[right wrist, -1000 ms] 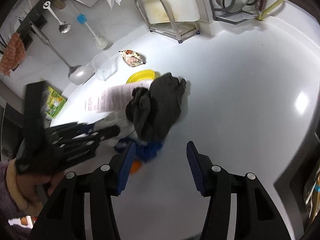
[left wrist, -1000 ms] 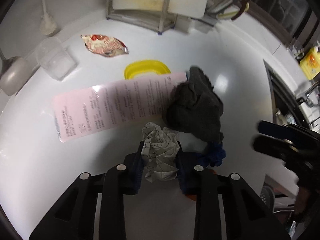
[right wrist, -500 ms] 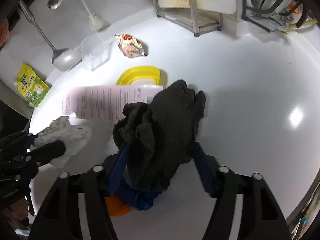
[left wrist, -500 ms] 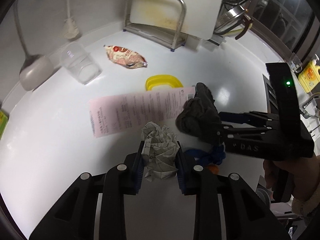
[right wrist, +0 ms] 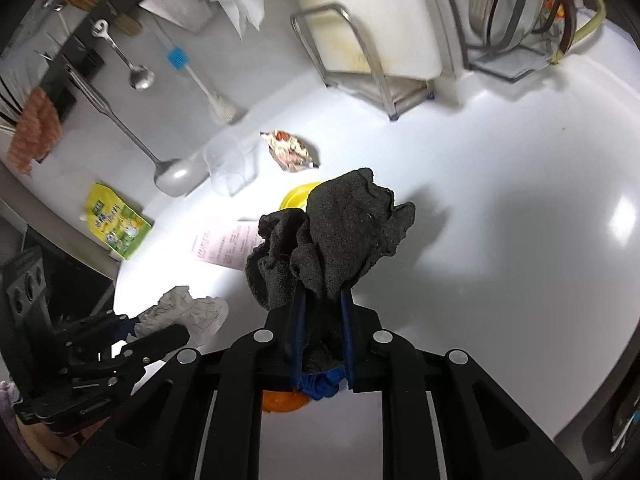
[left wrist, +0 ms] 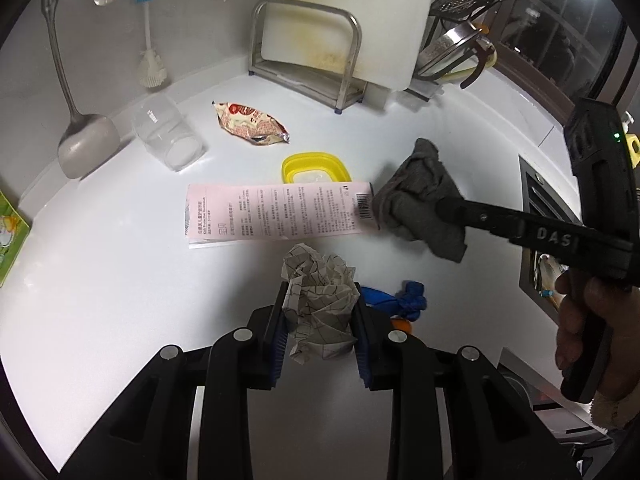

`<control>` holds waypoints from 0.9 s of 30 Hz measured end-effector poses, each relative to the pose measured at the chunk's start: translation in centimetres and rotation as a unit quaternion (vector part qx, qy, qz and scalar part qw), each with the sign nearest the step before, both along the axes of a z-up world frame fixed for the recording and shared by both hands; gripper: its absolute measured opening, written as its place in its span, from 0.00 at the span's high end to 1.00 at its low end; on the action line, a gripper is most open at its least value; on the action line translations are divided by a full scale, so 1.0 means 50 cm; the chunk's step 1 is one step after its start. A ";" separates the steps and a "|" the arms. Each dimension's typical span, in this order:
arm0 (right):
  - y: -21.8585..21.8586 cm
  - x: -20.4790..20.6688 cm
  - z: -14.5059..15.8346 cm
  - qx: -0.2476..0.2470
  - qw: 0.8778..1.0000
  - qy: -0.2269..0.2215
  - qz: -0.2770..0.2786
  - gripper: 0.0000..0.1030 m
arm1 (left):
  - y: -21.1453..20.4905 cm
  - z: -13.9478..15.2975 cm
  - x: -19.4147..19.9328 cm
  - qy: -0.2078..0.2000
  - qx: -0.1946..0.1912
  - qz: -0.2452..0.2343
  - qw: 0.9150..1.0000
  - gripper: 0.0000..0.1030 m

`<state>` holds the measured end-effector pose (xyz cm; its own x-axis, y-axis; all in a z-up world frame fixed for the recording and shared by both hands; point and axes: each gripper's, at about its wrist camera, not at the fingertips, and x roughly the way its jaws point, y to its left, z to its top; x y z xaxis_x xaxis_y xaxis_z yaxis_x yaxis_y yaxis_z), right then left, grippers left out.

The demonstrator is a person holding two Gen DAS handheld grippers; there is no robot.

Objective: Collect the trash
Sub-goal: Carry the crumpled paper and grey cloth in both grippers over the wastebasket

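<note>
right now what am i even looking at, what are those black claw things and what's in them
No robot arm here: a person carries a hand-held two-finger gripper in each hand, each with a fisheye camera looking along its fingers.

One picture is from the left gripper, which is shut on a paper ball. The other is from the right gripper; its jaws have just closed on a dark cloth. You can see each gripper in the other's view.

On the white counter lie a pink sheet, a yellow lid, a snack wrapper, a clear cup and a blue bundle.
</note>
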<state>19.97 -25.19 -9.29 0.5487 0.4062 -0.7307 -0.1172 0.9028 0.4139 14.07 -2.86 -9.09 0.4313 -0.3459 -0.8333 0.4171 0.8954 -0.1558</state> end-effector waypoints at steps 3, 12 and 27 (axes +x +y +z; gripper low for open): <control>-0.007 -0.028 0.015 0.000 1.000 -0.007 0.003 0.86 | -0.004 0.013 -0.018 -0.007 0.002 0.002 1.000 0.73; -0.008 -0.146 0.038 -0.004 1.000 -0.017 0.025 0.86 | -0.013 0.048 -0.100 -0.023 0.005 0.013 1.000 0.73; -0.048 -0.386 0.019 -0.022 0.999 -0.005 0.041 0.86 | -0.049 0.077 -0.278 -0.038 -0.006 0.021 0.999 0.73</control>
<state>0.65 -27.60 -8.32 0.5226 0.4174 -0.7434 -0.1963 0.9074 0.3715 0.17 -5.29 -5.25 0.5076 -0.3356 -0.7936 0.3893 0.9110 -0.1362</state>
